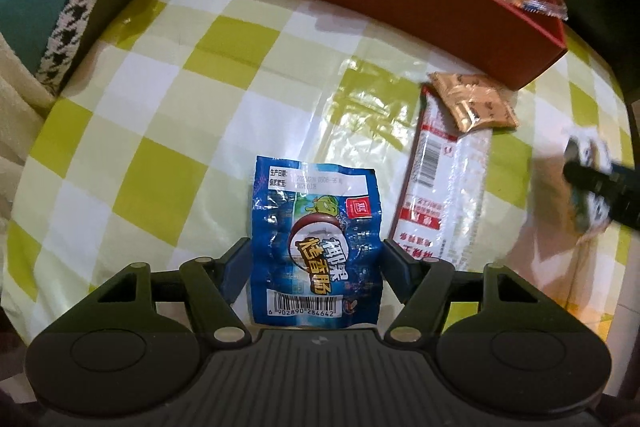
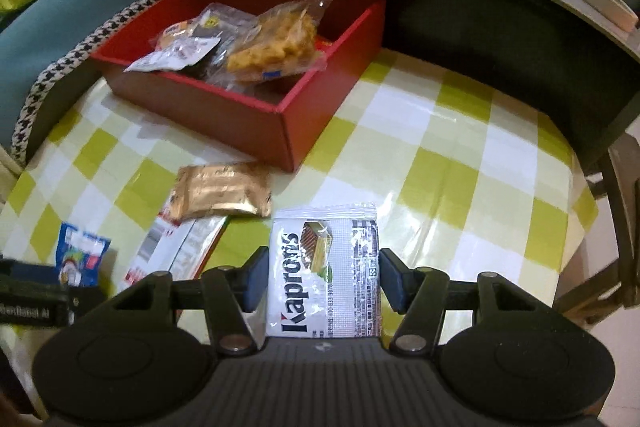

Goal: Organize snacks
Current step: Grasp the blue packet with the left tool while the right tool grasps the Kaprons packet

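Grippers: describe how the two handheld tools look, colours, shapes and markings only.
Left gripper and right gripper look alike: black plastic bodies with two round domed housings, angled linkage bars on silver pivot pins, a ribbed centre plate, and dark blue finger pads. White lettering runs along the left one's side. No cables or sleeves show.
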`<state>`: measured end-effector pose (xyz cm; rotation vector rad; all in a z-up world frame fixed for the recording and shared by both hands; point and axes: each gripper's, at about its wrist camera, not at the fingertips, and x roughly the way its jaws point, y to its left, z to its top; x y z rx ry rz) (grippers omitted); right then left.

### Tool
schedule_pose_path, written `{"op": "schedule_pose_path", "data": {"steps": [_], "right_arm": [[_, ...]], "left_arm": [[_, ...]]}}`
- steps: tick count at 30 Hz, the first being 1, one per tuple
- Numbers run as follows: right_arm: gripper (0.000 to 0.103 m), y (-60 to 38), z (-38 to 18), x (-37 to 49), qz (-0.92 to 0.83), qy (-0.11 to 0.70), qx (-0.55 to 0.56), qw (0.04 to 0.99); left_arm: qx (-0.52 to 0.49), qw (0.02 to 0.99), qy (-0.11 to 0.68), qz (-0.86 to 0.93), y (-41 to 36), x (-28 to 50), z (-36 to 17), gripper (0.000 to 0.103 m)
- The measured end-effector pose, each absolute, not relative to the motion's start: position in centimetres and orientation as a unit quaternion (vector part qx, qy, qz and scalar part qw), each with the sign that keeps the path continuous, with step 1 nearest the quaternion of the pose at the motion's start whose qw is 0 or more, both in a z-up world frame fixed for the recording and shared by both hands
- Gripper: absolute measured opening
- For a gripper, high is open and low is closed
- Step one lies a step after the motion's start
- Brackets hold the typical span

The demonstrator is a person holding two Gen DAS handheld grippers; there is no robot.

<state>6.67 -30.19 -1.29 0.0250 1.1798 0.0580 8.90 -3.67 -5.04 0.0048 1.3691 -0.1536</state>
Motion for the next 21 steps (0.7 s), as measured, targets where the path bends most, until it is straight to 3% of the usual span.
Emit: {"op": "schedule_pose_path", "data": {"steps": [12, 21], "right_arm": [[0.068, -28.0, 0.3, 2.5, 0.014, 0.556, 0.008, 0.831], [0.068, -27.7, 0.9, 5.6, 0.045, 0.529, 0.034, 0.847]], "left_arm": [[-0.024, 0.783, 0.614, -0.099, -2.8, 8.8, -2.5, 0.074], [-0.025, 0.801, 0.586, -0.118, -4.9, 10.0, -0.8, 0.074]]}}
